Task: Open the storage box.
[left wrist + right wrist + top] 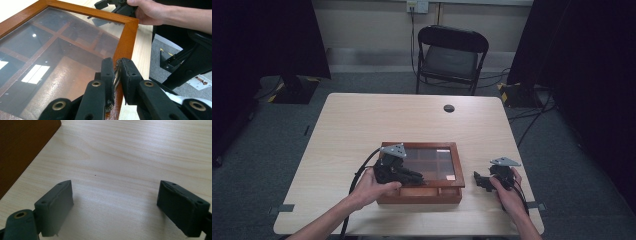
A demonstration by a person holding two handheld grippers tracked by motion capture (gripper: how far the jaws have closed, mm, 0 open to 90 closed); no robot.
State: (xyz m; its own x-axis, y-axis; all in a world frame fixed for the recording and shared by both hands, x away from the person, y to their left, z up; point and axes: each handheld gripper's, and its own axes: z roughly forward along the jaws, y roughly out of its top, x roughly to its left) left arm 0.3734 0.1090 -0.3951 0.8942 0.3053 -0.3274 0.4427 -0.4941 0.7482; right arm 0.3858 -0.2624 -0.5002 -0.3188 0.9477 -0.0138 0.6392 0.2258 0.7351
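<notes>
Glass-lidded wooden box point(419, 192) near the front edge of the surface point(362, 125). Left gripper point(117, 75): fingers clenched on the lid's small metal latch point(116, 77). Right gripper point(115, 205): fingers released, spread above bare surface beside the box.

Left gripper point(414, 176): black jaws nearly closed, pinching a small brass latch point(116, 75) at the glass-lidded wooden box's point(447, 189) front edge.
Right gripper point(478, 179): jaws wide apart, right of the box.

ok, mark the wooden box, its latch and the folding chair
wooden box point(419, 195): high view, on its front wall.
latch point(116, 75): left gripper view, on the metal piece between the gripper's jaws.
folding chair point(450, 61): high view, on the seat.
</notes>
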